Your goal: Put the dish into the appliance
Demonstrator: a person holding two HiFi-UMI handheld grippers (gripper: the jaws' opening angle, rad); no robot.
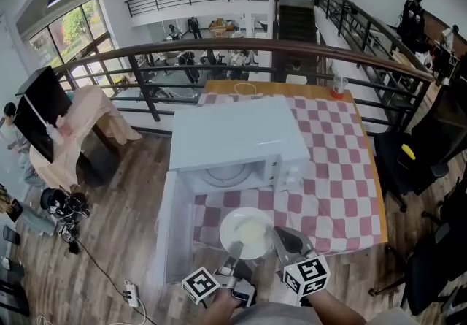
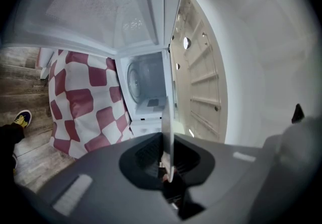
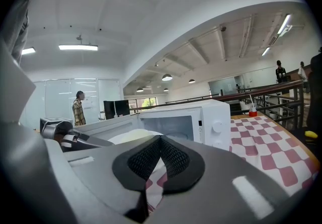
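Observation:
A white plate (image 1: 252, 232) hangs level over the red-and-white checked table, just in front of the white microwave (image 1: 233, 134). The microwave's door (image 1: 175, 228) stands swung out to the left and its cavity (image 1: 230, 174) is bare. My left gripper (image 1: 235, 249) is shut on the plate's near rim; in the left gripper view the plate (image 2: 167, 132) shows edge-on between the jaws of that gripper (image 2: 168, 165), facing the cavity (image 2: 146, 79). My right gripper (image 1: 279, 236) sits shut beside the plate's right edge, holding nothing. In its own view, beyond the right gripper (image 3: 161, 140), lie the plate (image 3: 133, 136) and microwave (image 3: 211, 117).
A cup with a straw (image 1: 338, 86) stands at the table's far right corner. A dark railing (image 1: 292, 46) runs behind the table. Black chairs (image 1: 419, 155) stand to the right, and cables and bags (image 1: 66, 210) lie on the wooden floor at the left.

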